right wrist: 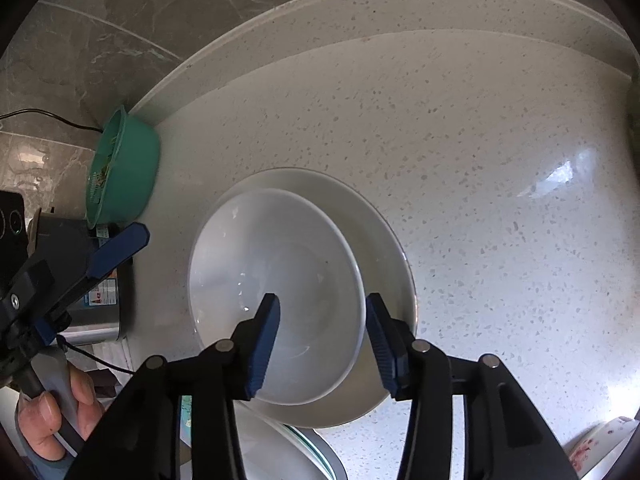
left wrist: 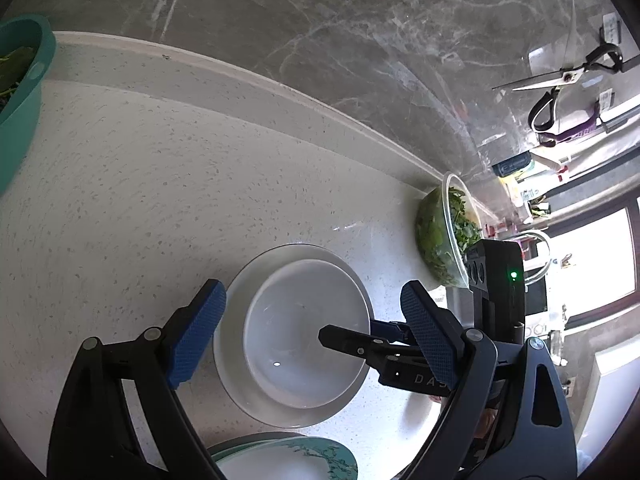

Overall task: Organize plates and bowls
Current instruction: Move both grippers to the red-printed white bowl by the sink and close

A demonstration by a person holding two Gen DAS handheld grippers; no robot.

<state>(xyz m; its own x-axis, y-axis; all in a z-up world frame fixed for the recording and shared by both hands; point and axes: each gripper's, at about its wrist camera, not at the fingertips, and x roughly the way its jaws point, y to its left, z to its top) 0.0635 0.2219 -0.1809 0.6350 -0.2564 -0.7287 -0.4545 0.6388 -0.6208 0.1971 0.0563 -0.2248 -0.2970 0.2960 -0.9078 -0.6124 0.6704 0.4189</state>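
A white bowl (right wrist: pixel 280 272) sits inside a wider, shallow white plate (right wrist: pixel 384 248) on the speckled counter. My right gripper (right wrist: pixel 322 300) stands open astride the bowl's near-right rim: one blue pad is inside the bowl, the other outside it above the plate, and neither presses on the rim. In the left wrist view the same bowl (left wrist: pixel 296 344) and plate (left wrist: pixel 236 304) lie between my wide-open left gripper's (left wrist: pixel 312 332) fingers, which hang above them with nothing held. The right gripper's black fingertip (left wrist: pixel 332 338) reaches over the bowl from the right.
A teal bowl of greens (right wrist: pixel 124 176) stands at the back left, a clear bowl of greens (left wrist: pixel 440 232) at the back right. A green-patterned plate (left wrist: pixel 312 456) lies nearest me. A metal canister (right wrist: pixel 100 312) stands left of the stack. Scissors (left wrist: pixel 560 80) hang on the marble wall.
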